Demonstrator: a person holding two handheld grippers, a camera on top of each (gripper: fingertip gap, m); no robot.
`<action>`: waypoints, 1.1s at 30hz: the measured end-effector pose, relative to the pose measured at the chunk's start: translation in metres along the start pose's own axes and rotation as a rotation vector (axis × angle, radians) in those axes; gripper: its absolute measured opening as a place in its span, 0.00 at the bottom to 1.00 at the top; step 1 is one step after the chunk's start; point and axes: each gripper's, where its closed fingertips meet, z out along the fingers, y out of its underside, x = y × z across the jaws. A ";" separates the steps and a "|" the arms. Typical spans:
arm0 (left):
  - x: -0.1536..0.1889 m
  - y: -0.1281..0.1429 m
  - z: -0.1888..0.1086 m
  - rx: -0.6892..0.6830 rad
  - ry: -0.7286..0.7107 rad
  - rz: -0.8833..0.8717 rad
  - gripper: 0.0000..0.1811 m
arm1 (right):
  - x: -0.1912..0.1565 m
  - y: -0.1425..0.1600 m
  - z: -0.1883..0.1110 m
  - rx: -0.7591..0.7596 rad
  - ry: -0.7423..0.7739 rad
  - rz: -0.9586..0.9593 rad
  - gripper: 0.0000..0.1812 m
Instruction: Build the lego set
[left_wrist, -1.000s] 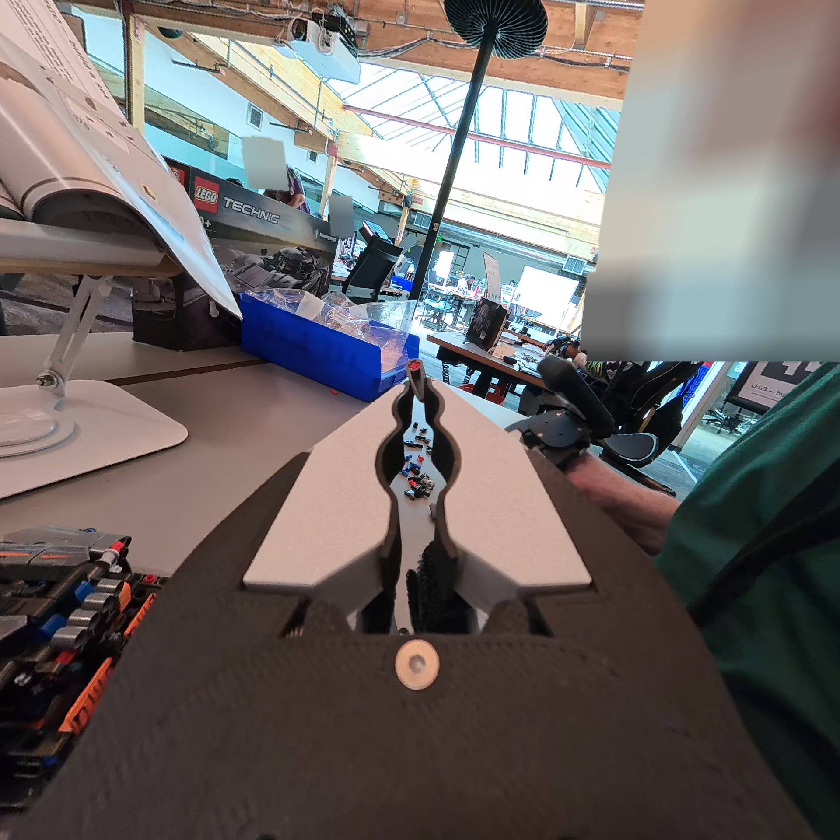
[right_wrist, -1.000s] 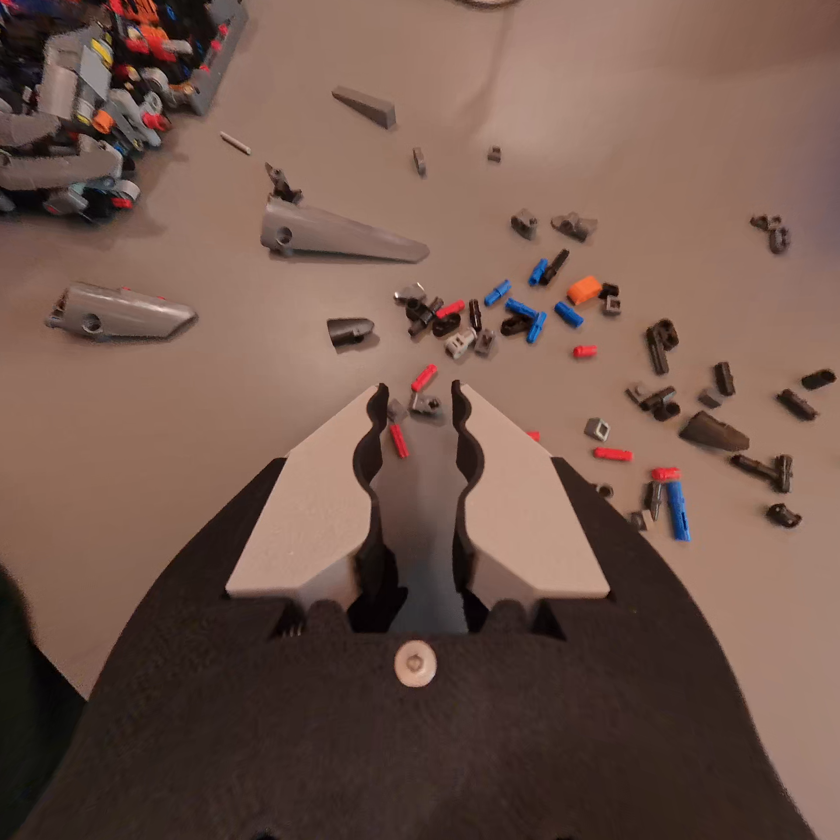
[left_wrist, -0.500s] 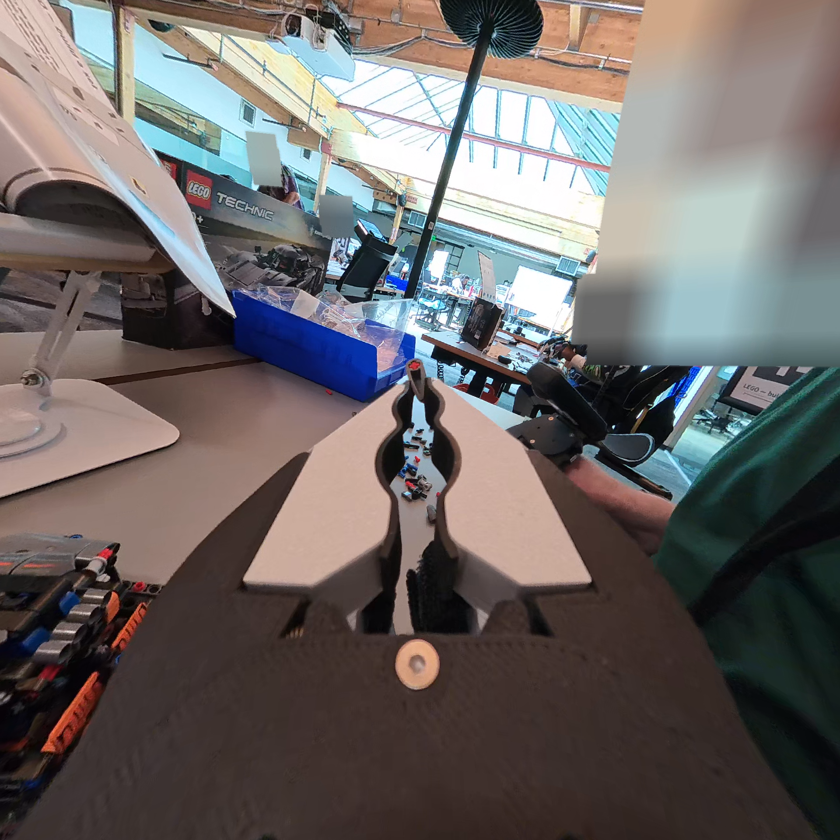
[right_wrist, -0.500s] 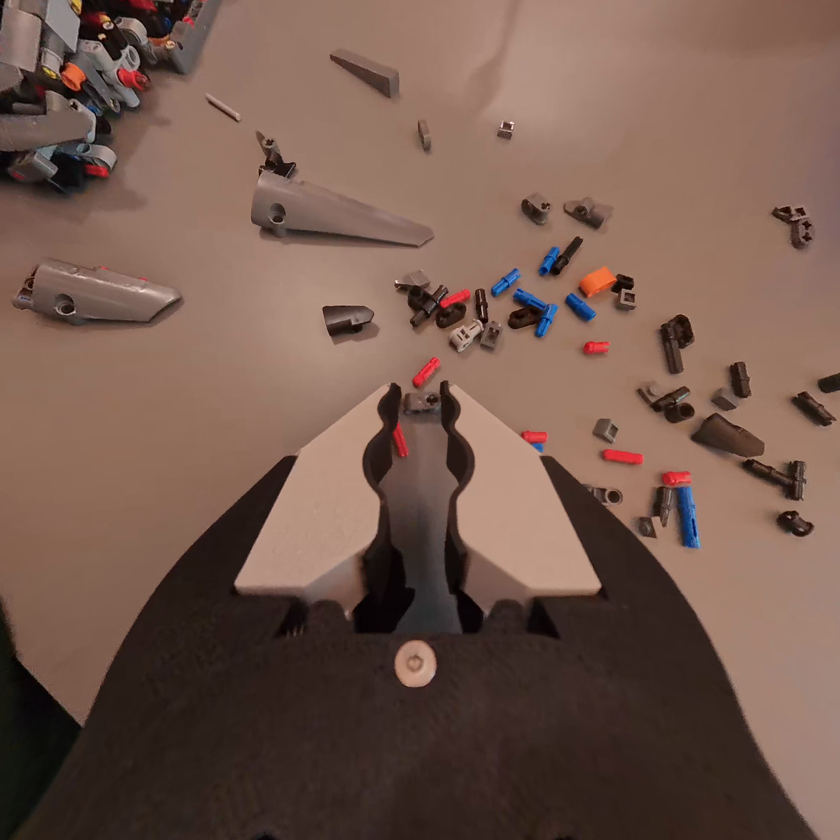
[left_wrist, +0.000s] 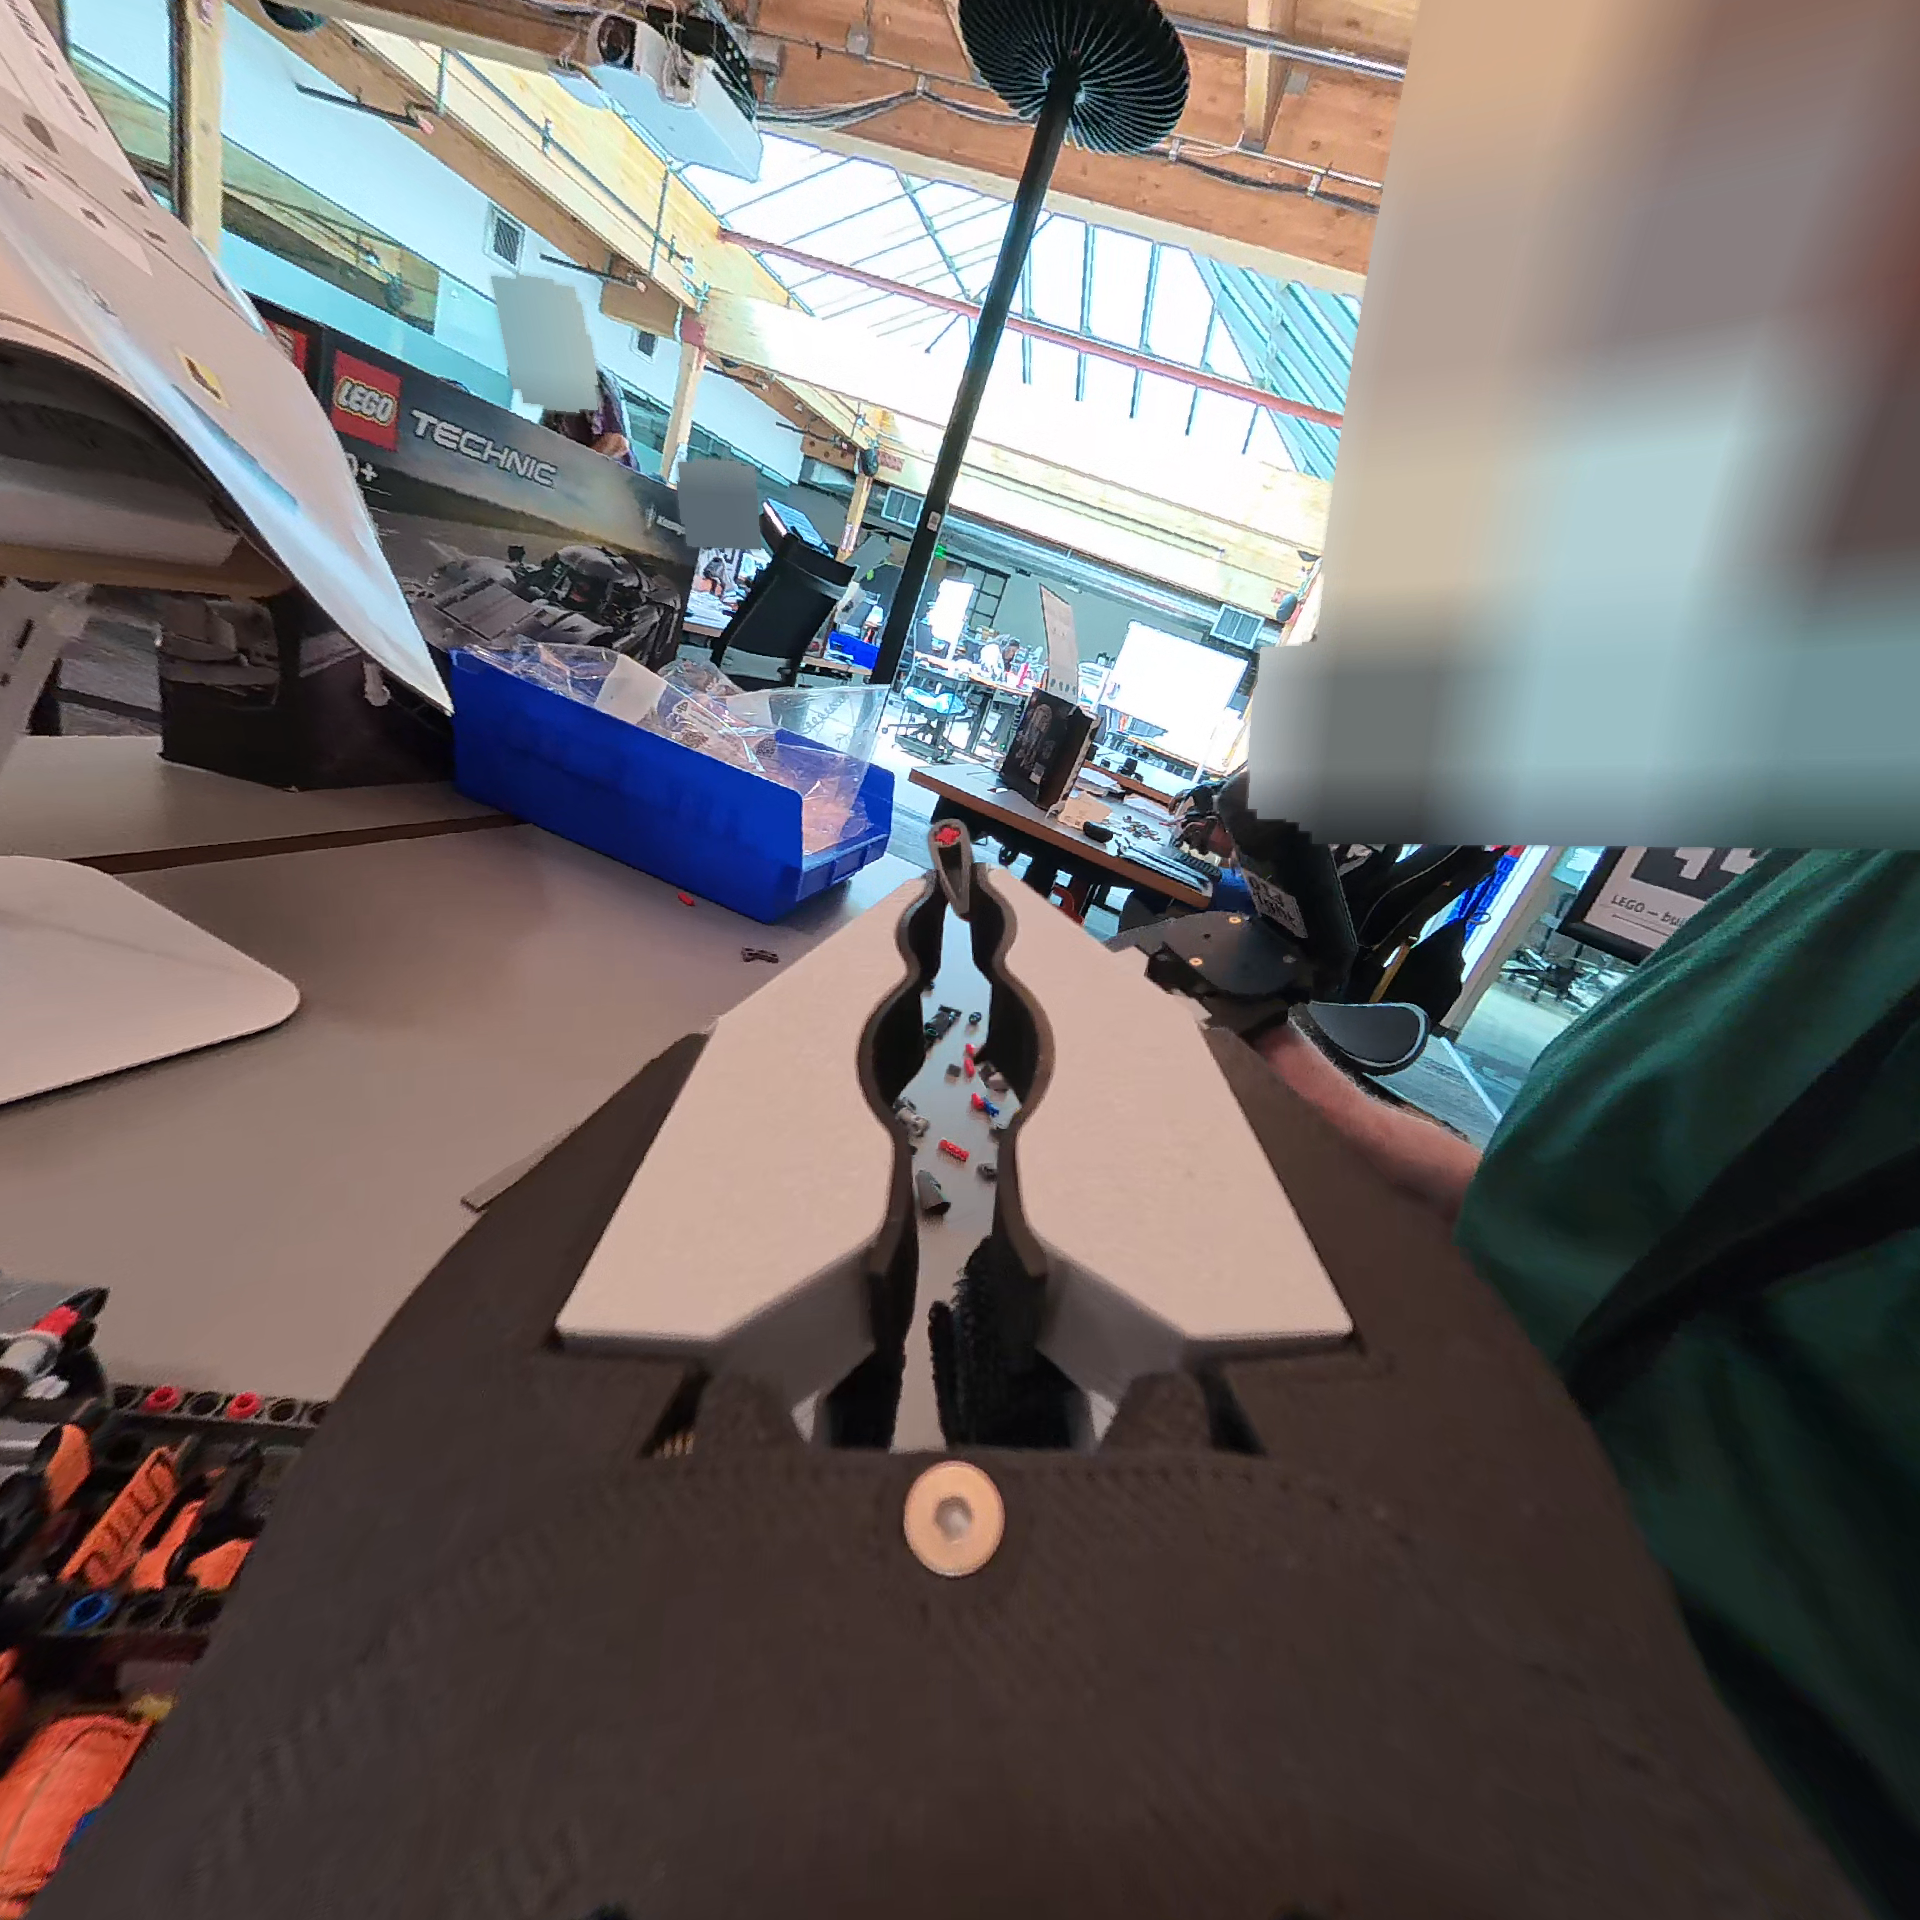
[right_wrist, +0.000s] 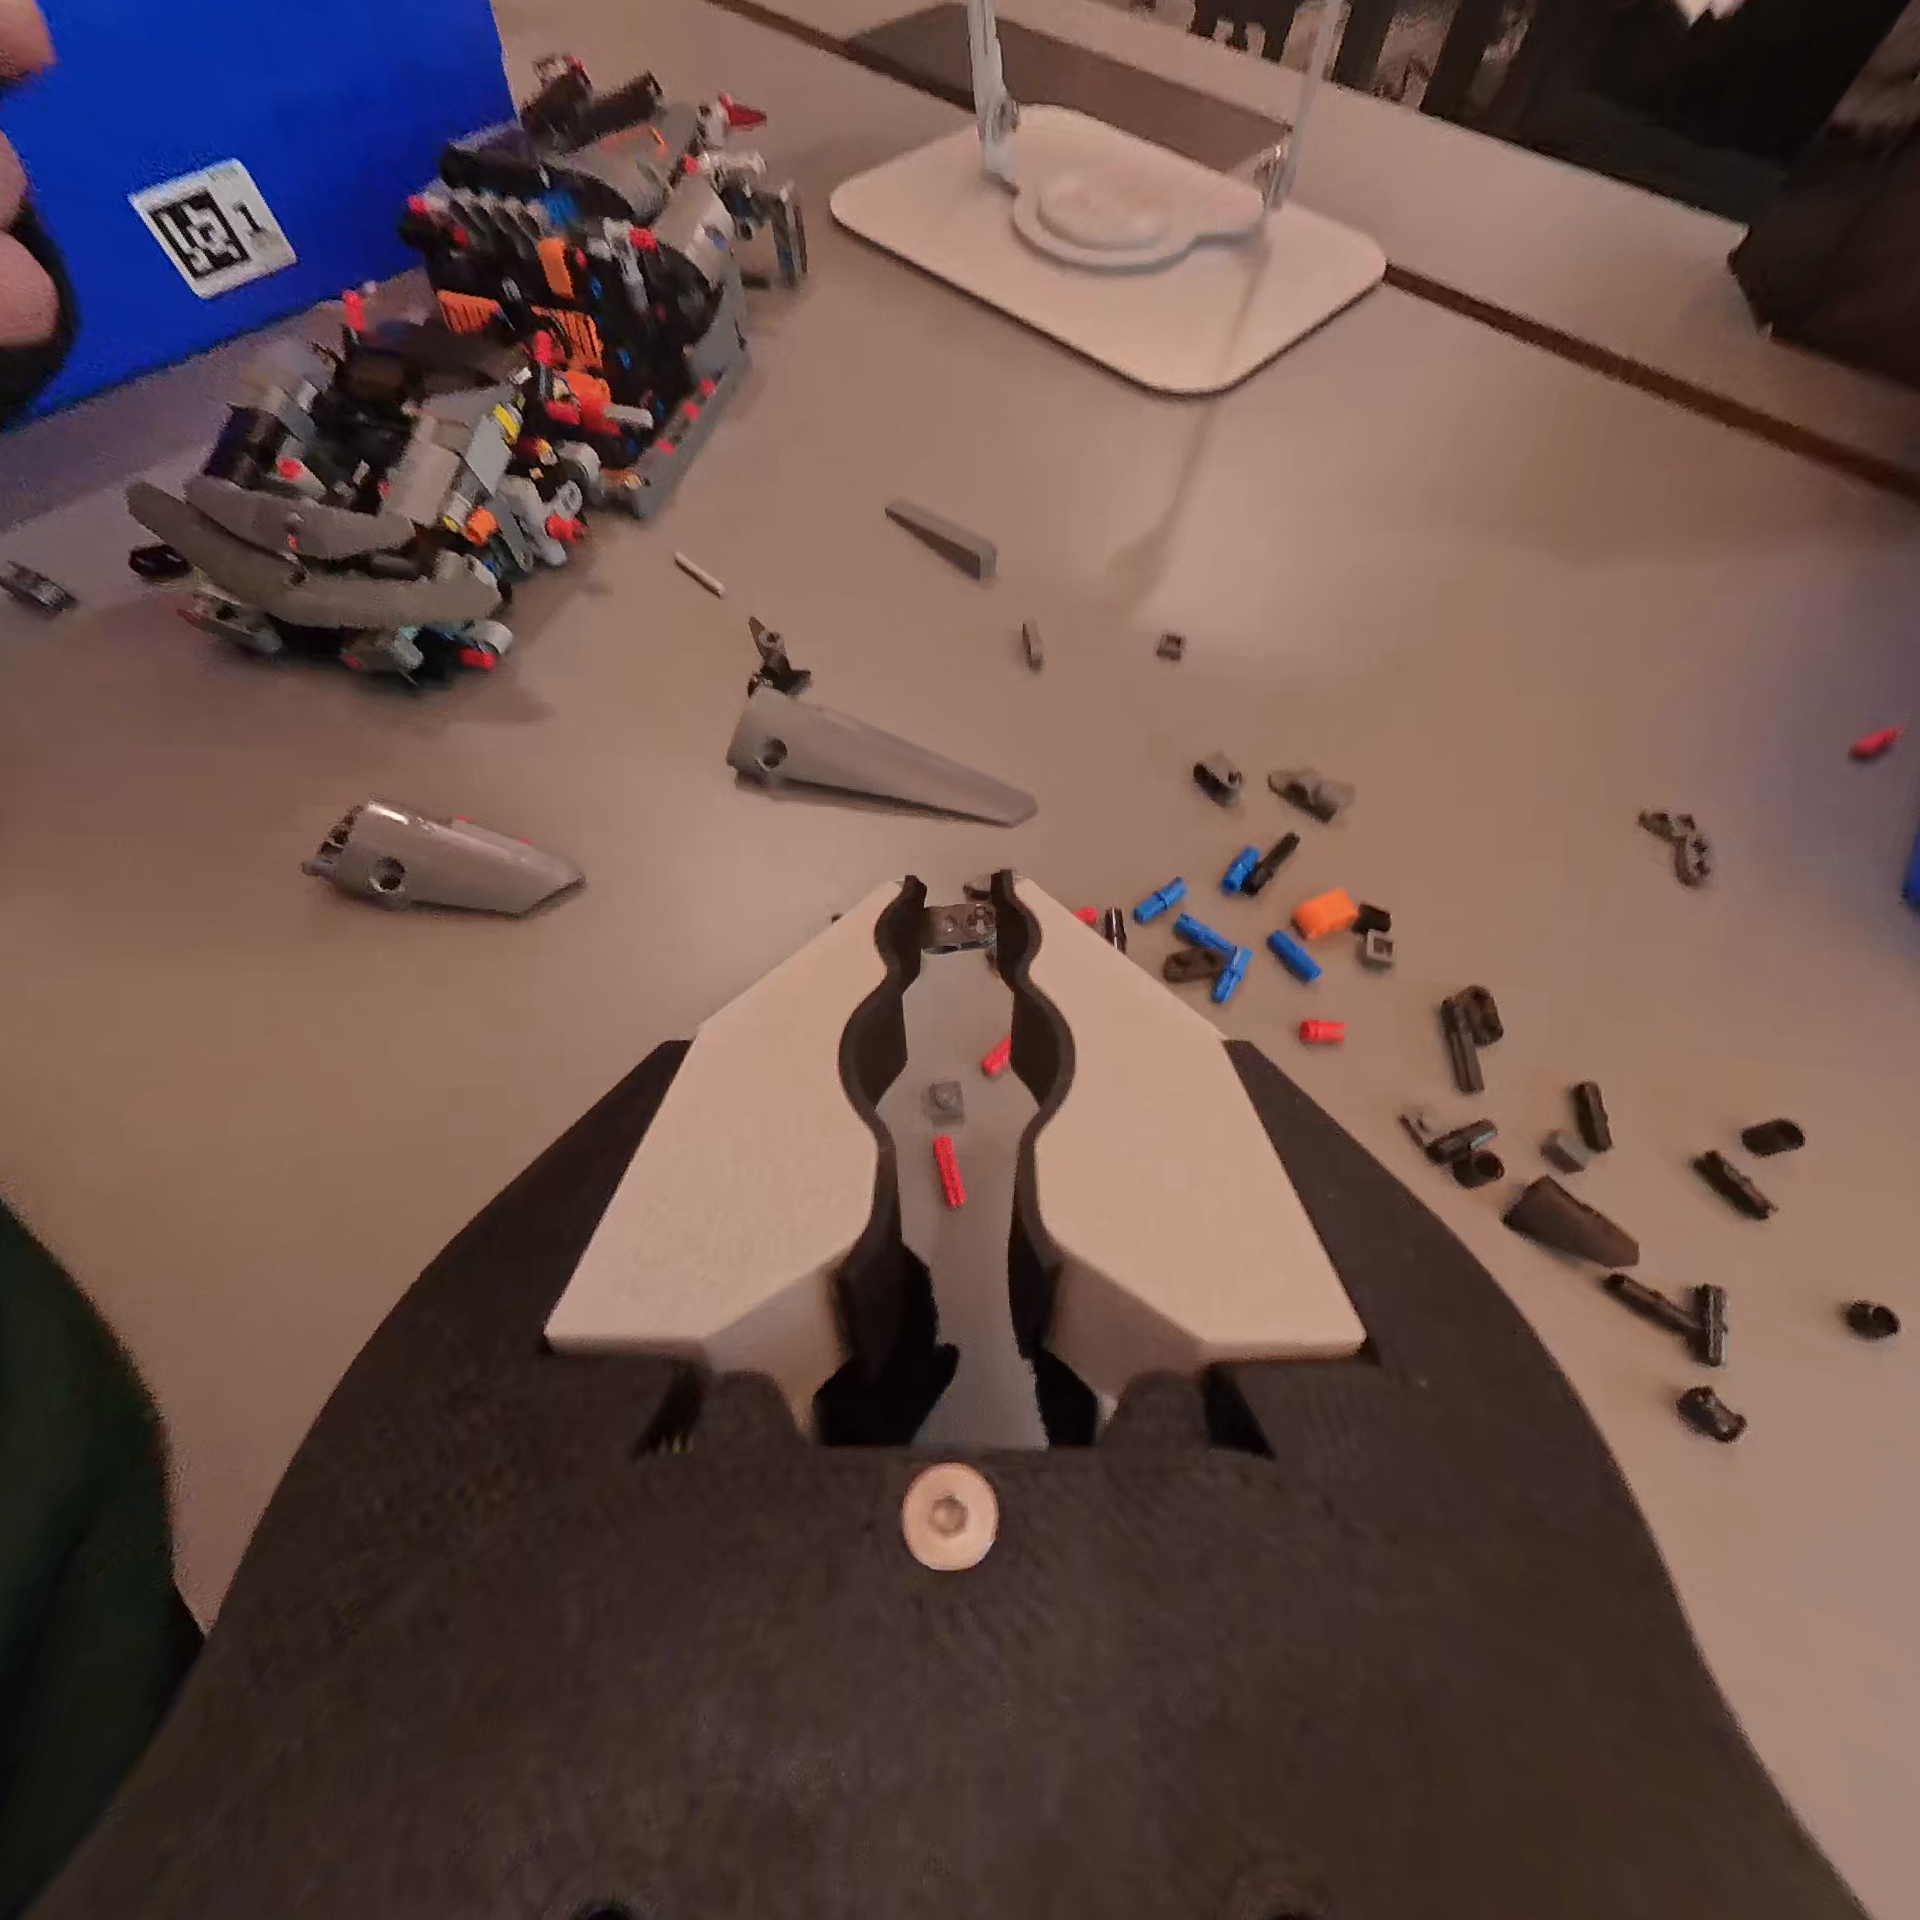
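My left gripper (left_wrist: 956, 883) is shut on a small dark grey piece with a red pin (left_wrist: 951, 857), held up above the table. My right gripper (right_wrist: 958, 902) is shut on a small dark grey connector (right_wrist: 961, 925), lifted off the table over the loose parts. The half-built model (right_wrist: 468, 416) of grey, black and orange parts stands at the far left of the right wrist view; its edge shows low left in the left wrist view (left_wrist: 114, 1507). Two grey wedge panels (right_wrist: 873, 764) (right_wrist: 436, 862) lie between the model and my right gripper.
Small blue, red, black and grey pins (right_wrist: 1247, 935) lie scattered right of my right gripper. A white stand base (right_wrist: 1112, 249) holds the instruction booklet (left_wrist: 208, 343). A blue bin (left_wrist: 665, 800) with plastic bags and the set's box (left_wrist: 499, 540) stand behind. A person's green sleeve (left_wrist: 1714, 1247) is at right. There is about 25 centimetres between the tips of the two grippers.
My right gripper closed on the small grey connector and lifted it, tilting up so the model and stand came into view. My left gripper shifted slightly, still holding its piece.
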 end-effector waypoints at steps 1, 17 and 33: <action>0.001 0.001 0.002 -0.001 0.006 -0.004 0.01 | -0.001 -0.005 0.000 0.014 -0.003 -0.008 0.07; 0.005 0.006 0.006 -0.007 0.019 -0.026 0.01 | -0.042 0.016 0.015 -0.074 -0.147 -0.071 0.00; 0.001 0.004 -0.010 0.011 -0.007 -0.018 0.01 | -0.051 0.051 0.008 -0.217 -0.148 0.023 0.17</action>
